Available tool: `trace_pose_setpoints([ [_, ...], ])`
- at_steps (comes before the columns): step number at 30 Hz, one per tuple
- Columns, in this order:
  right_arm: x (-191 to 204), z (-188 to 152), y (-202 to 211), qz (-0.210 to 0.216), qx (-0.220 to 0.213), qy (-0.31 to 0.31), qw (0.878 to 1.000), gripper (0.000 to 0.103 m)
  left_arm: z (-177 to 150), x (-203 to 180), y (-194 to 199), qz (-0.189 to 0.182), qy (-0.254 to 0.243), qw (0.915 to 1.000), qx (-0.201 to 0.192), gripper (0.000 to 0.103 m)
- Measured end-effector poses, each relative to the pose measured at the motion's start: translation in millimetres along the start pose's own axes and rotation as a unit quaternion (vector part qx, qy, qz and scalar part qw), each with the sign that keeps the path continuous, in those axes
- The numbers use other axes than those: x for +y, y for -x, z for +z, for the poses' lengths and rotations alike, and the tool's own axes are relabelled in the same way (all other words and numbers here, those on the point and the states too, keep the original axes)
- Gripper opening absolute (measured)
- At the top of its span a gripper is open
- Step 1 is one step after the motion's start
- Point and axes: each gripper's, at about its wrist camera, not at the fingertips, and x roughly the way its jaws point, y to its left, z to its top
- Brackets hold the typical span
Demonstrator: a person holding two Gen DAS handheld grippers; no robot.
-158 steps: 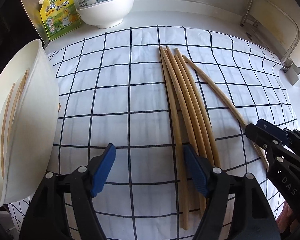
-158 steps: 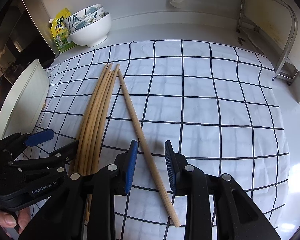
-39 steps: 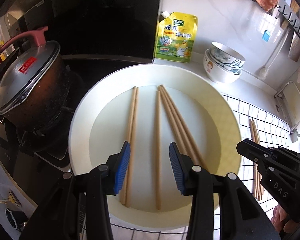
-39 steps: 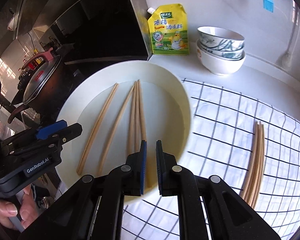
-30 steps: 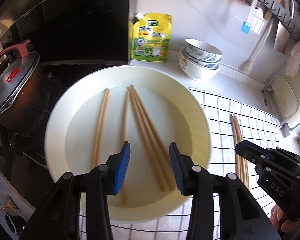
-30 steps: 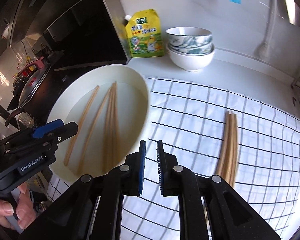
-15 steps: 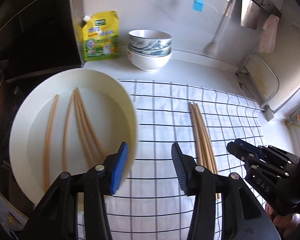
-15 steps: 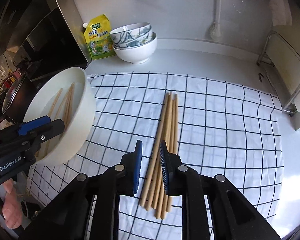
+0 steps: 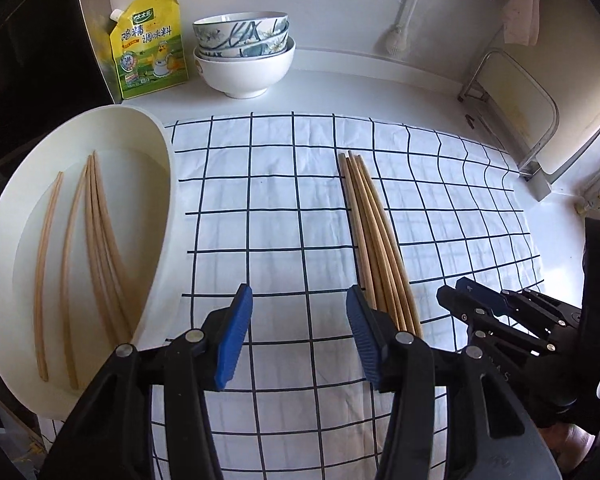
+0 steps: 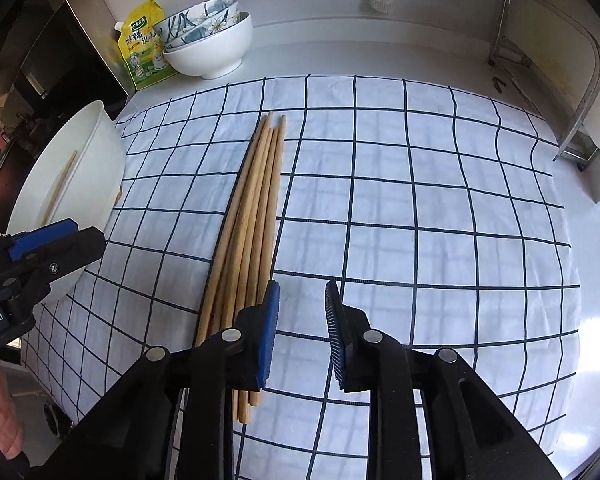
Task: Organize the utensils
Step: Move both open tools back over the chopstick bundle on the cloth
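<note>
A bundle of long, pale wooden chopsticks (image 10: 256,216) lies on the white cloth with a dark grid pattern (image 10: 420,200), near the cloth's middle, tips pointing toward the far edge of the table (image 10: 340,48). The sticks touch along their length and fan slightly at the near ends, an arrangement that reads as a sorted group. More chopsticks of the same kind (image 9: 96,240) rest loose inside the large shallow white basin (image 9: 164,184), which overhangs the cloth's left edge; judged from this, the basin is the unsorted supply and roughly half the stock remains in it.

The left tongs (image 9: 298,334) hover above the cloth between basin and bundle, jaws spread wide and holding nothing. The right tongs (image 10: 302,334) hover just right of the bundle's near ends, jaws parted with a moderate gap, also unloaded. Both appear positioned over the working zone for a next pick or alignment.

At the far left corner of the table stand stacked white and blue-patterned ceramic bowls (image 9: 244,52) beside a yellow seasoning pouch (image 9: 150,44), well apart from the work.
</note>
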Motion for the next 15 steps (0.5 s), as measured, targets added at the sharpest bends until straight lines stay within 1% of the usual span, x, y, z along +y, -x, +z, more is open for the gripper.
trace_pose_setpoints([
  [8, 3, 3, -15, 0.015, -0.003, 0.007, 1.000, 0.024, -2, -4, -18, 0.006, 0.003, 0.9999, 0.011, 0.050],
  [15, 6, 4, -23, 0.022, 0.001, 0.011, 1.000, 0.025, -3, -3, -24, 0.010, 0.013, 0.9997, 0.016, 0.050],
])
